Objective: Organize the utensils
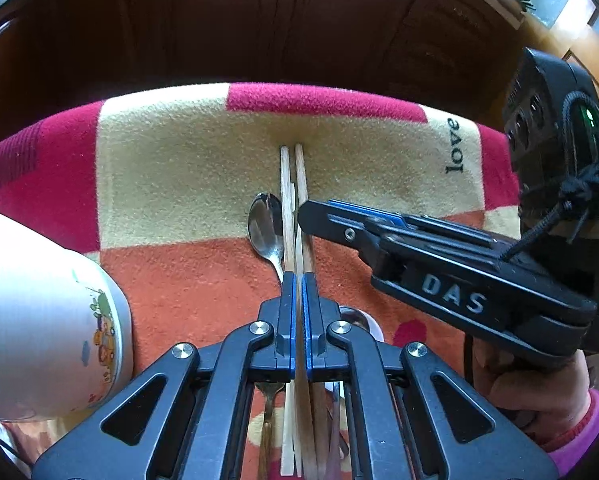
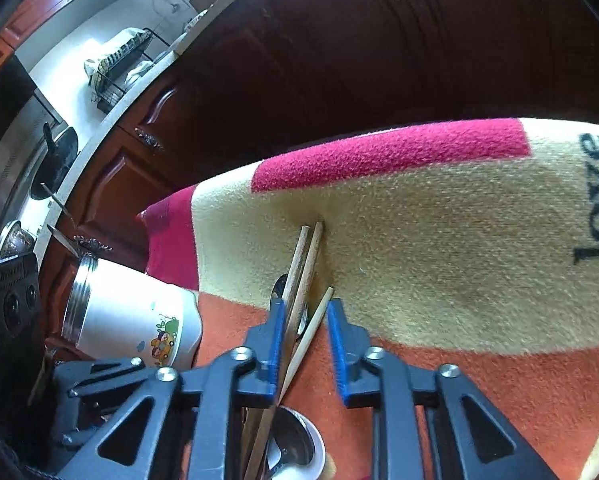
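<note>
1. A blanket (image 1: 171,184) in cream, pink and orange squares, with the word "love" printed on a cream square, covers the surface; every place below is given relative to it.
2. A bundle of wooden chopsticks (image 1: 299,184) lies lengthwise across the middle of the blanket, its far ends on the cream square and its near part over the orange square.
3. A metal spoon (image 1: 265,226) lies on the blanket just left of the chopsticks, bowl on the line where cream meets orange.
4. The left gripper (image 1: 298,280) is clenched on the chopsticks over the orange square, its blue pads pressed against them from both sides.
5. The right gripper (image 2: 305,308) comes in from the blanket's right side. In its own view its jaws stand apart with chopsticks between them; the left pad lies against the sticks, the right pad is clear, so it grasps nothing.
6. A hand (image 1: 539,392) in a pink sleeve holds the right gripper at the blanket's near right.
7. A white cup (image 2: 135,320) with a cartoon print and a metal threaded rim lies tipped on its side at the blanket's left edge.
</note>
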A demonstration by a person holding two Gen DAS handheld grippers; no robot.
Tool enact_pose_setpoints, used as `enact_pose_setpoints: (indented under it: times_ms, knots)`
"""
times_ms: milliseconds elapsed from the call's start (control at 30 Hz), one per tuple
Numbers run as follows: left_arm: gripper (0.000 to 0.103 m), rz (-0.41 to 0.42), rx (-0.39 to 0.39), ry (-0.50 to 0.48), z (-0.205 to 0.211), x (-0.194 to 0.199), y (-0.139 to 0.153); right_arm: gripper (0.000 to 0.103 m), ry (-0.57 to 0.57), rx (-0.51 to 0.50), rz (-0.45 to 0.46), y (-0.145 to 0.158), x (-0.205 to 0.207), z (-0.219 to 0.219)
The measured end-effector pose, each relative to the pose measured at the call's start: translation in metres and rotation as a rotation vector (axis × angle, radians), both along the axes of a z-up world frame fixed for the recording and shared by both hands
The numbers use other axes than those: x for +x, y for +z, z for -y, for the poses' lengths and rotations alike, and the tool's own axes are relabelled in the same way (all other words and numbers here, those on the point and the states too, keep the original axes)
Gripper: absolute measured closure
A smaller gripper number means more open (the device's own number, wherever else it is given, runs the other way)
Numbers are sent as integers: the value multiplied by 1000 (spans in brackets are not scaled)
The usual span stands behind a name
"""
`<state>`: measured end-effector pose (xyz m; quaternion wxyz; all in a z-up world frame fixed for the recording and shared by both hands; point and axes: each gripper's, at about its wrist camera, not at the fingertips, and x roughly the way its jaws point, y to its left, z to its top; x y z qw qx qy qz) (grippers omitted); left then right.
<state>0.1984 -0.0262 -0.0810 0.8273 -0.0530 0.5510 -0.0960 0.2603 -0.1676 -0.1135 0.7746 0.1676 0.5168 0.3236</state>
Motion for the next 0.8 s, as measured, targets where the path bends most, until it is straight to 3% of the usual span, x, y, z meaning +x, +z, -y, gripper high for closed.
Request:
enact_pose_setpoints:
  times_ms: [167, 400, 567, 800]
  knots:
    - [100, -11, -14, 20, -2, 6, -3, 103, 1, -3, 50, 8, -6, 3]
    - [100, -12, -29, 38, -4, 21, -6, 103, -37, 45, 36, 9, -15, 31]
    - [100, -22, -29, 35, -6, 21, -5, 101, -65, 102, -85, -2, -1, 30]
    - [100, -13, -27, 20, -2, 26, -9, 101, -80, 97, -80, -1, -2, 32]
